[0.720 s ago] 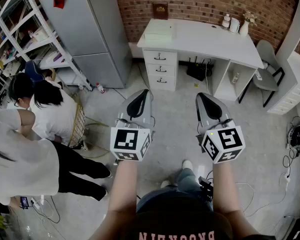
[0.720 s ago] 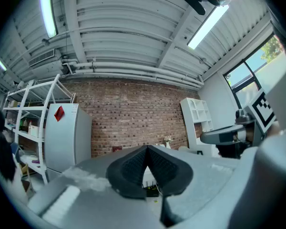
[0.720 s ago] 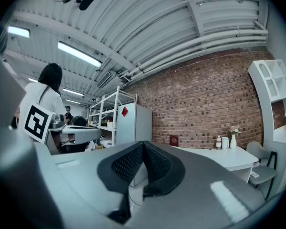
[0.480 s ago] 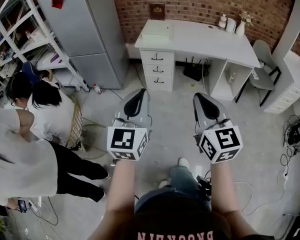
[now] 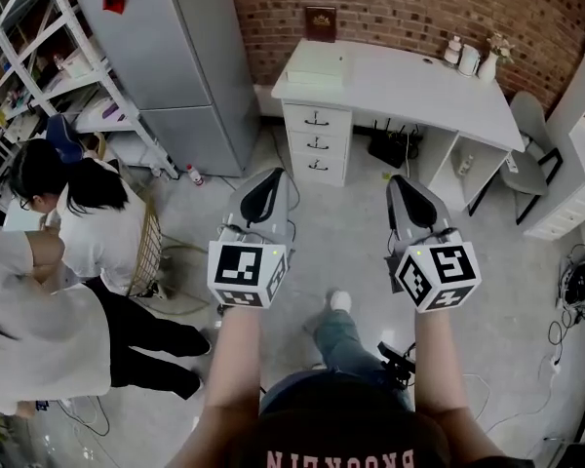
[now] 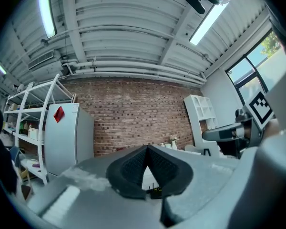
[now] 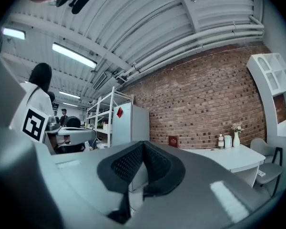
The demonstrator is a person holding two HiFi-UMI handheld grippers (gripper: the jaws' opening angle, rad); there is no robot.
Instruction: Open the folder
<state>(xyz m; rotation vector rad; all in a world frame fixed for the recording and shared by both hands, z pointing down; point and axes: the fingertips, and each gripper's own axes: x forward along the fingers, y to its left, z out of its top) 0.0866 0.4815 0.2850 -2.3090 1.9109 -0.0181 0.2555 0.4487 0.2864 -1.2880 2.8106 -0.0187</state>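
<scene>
Not started. Left hand-held gripper (image 5: 273, 183) and right hand-held gripper (image 5: 400, 188) are both fully closed and empty, held level over the floor. The desk (image 5: 409, 81) is far ahead. The flat white item (image 5: 315, 64) at its left end is probably the folder, untouched. Left to do: approach, grip the cover, open it.

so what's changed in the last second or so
Nothing taken hold of or let go. The person's foot has stepped forward, toward the white desk. The left gripper and right gripper stay shut, empty and side by side.
</scene>
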